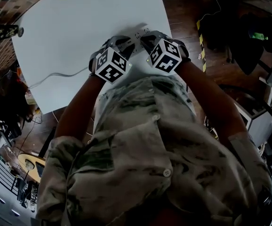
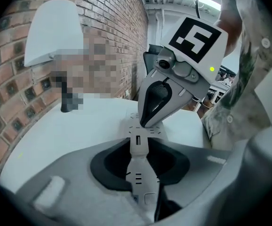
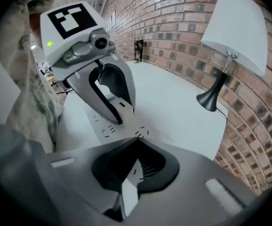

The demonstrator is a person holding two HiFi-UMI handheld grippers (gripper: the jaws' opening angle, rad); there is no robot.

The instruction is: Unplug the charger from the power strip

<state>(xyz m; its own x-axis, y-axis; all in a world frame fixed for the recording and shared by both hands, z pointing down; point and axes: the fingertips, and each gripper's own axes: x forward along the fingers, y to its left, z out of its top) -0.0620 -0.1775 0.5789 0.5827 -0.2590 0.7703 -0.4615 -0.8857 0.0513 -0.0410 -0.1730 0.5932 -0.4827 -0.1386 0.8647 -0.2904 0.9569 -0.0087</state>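
Observation:
A white power strip lies near the table's front edge, between my two grippers. In the left gripper view, a small white charger with a slot on its face stands on the power strip. My left gripper is shut on the charger, one jaw on each side. The right gripper comes down just beyond it, tips together on the strip. In the right gripper view, my right gripper is shut with nothing between its tips, and the strip shows under it. The left gripper is opposite.
A white table stands against a brick wall. A lamp with a white shade and black base stands at the table's far side. The strip's pale cable runs off to the left. The table's edge and my torso are close behind the grippers.

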